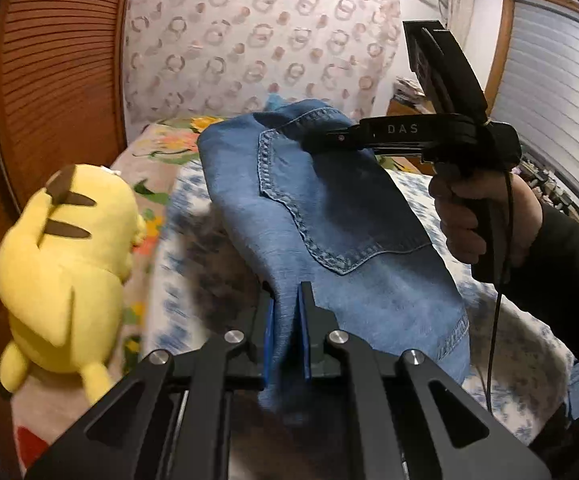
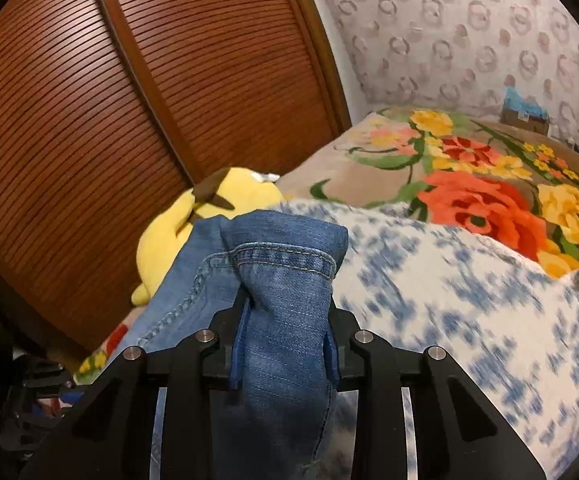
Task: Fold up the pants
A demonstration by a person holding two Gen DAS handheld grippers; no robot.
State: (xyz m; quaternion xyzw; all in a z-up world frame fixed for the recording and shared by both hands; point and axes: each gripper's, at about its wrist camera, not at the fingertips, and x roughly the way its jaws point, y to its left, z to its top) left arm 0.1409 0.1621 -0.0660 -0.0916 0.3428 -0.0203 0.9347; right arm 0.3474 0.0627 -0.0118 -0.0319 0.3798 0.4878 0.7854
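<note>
Pants [image 1: 329, 216] lifted over blue-patterned quilt [image 2: 449, 280] (floral blanket [image 2: 481, 184] behind).

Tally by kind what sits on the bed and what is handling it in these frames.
Jeans: 1
Yellow plush toy: 1
Grippers: 2, left gripper and right gripper, both clamped on the jeans
Total: 4

Blue denim pants [image 1: 329, 216], back pocket up, bunched, lifted above blue-white floral bedding.
</note>
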